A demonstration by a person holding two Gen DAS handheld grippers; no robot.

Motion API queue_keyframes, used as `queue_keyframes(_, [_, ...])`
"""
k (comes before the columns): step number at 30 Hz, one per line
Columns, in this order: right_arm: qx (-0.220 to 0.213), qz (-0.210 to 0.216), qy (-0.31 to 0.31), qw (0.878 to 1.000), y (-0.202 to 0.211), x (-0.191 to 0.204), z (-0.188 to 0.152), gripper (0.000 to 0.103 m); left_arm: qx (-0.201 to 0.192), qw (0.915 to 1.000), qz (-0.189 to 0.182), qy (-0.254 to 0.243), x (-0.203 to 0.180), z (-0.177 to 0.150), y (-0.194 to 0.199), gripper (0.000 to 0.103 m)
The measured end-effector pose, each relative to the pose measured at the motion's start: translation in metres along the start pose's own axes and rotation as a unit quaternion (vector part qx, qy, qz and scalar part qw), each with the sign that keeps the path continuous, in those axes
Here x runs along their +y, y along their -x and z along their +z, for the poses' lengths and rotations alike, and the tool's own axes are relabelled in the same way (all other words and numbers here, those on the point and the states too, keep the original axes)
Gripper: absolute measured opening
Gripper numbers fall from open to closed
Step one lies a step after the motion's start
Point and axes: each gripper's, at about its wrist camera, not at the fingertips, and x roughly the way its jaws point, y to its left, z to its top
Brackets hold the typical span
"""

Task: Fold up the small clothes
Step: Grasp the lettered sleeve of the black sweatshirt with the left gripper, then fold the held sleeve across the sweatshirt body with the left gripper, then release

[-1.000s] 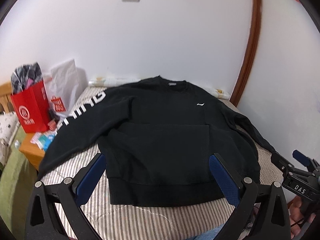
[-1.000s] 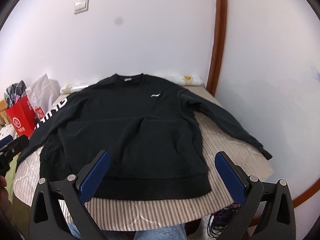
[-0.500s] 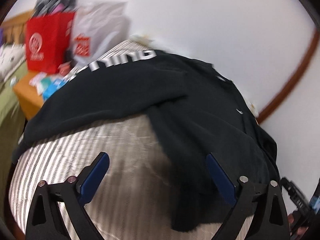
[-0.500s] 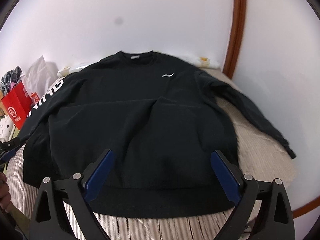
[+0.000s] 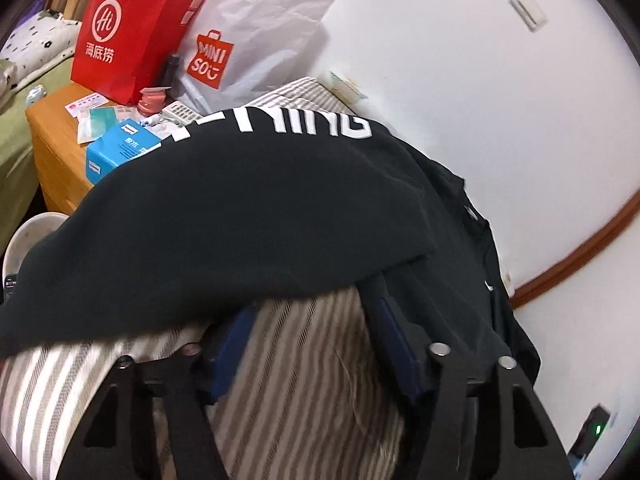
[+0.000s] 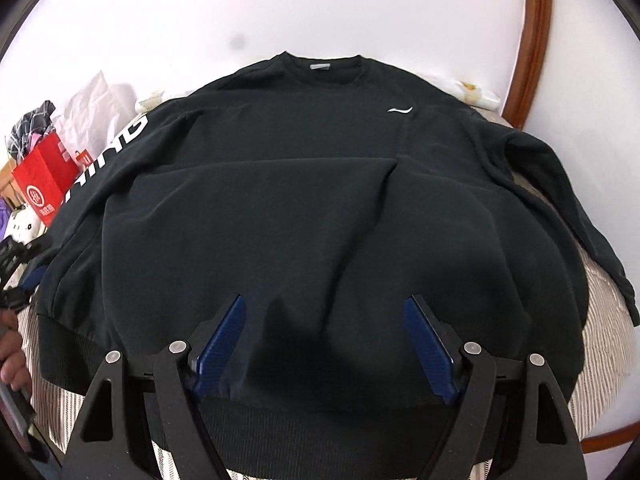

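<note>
A black sweatshirt (image 6: 280, 184) lies flat, front up, on the striped table cover (image 6: 600, 344), with white letters down its left sleeve (image 5: 280, 124). My left gripper (image 5: 310, 306) sits low at the underside of that sleeve near the armpit. Its jaws are closing; the sleeve's edge drapes over the fingertips, and striped cover (image 5: 304, 380) shows between the blue pads (image 5: 400, 352). My right gripper (image 6: 325, 301) hovers over the hem at the front, jaws closing, with sweatshirt fabric between the pads (image 6: 224, 340) but not pinched.
A red bag (image 5: 132, 28), a white bag (image 5: 248, 40) and a blue box (image 5: 116, 152) crowd a wooden bedside stand (image 5: 48, 128) left of the table. White walls and a brown frame (image 6: 532, 40) close in behind and right. A hand (image 6: 10, 356) shows at the left edge.
The left gripper swung left and down to the lettered sleeve, rolling as it went, and its jaws narrowed. The right gripper sank toward the hem with its jaws narrowing slightly.
</note>
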Motion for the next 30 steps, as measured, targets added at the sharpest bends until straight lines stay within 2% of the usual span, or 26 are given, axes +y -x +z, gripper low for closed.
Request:
queue_keyframes(2, [0.001, -0.001, 0.002, 1.0, -0.001, -0.001, 0.0, 0.08, 0.0, 0.9999, 0.017, -0.002, -0.001, 0.006, -0.005, 0.046])
queue_keyframes(3, [0.0, -0.003, 0.002, 1.0, -0.001, -0.003, -0.001, 0.08, 0.003, 0.9991, 0.039, -0.017, -0.004, 0.01, -0.01, 0.044])
queue_keyframes(5, [-0.001, -0.004, -0.001, 1.0, 0.001, -0.01, -0.002, 0.08, 0.008, 0.9959, 0.08, -0.043, -0.01, 0.015, -0.015, 0.021])
queue_keyframes(7, [-0.002, 0.0, -0.007, 1.0, 0.002, -0.018, -0.003, 0.08, 0.012, 0.9937, 0.094, -0.06, -0.015, 0.023, -0.018, 0.009])
queue_keyframes(9, [-0.004, 0.002, -0.009, 1.0, 0.003, -0.024, -0.003, 0.08, -0.001, 0.9908, 0.109, -0.08, -0.026, 0.029, -0.012, 0.008])
queue_keyframes(13, [-0.018, -0.005, -0.016, 1.0, 0.007, -0.042, -0.002, 0.08, -0.051, 0.9778, 0.139, -0.148, -0.074, 0.043, 0.008, 0.007])
queue_keyframes(17, [-0.029, -0.005, -0.03, 0.999, 0.014, -0.061, -0.003, 0.08, -0.076, 0.9682, 0.122, -0.205, -0.126, 0.053, 0.018, 0.006])
queue_keyframes(22, [-0.041, -0.02, -0.058, 0.997, 0.022, -0.091, -0.01, 0.08, -0.093, 0.9487, 0.08, -0.291, -0.214, 0.049, 0.008, 0.006])
queue_keyframes(25, [-0.043, -0.024, -0.08, 0.996, 0.024, -0.109, -0.015, 0.08, -0.081, 0.934, 0.053, -0.344, -0.27, 0.031, -0.018, 0.006])
queue_keyframes(27, [-0.043, -0.031, -0.089, 0.995, 0.025, -0.118, -0.018, 0.08, -0.056, 0.9239, 0.034, -0.377, -0.306, 0.01, -0.049, 0.006])
queue_keyframes(29, [-0.042, -0.04, -0.094, 0.994, 0.026, -0.125, -0.023, 0.08, -0.032, 0.9168, 0.019, -0.398, -0.326, -0.006, -0.072, 0.006])
queue_keyframes(30, [-0.042, -0.043, -0.095, 0.994, 0.027, -0.128, -0.025, 0.08, -0.017, 0.9103, 0.01, -0.413, -0.339, -0.022, -0.088, 0.006])
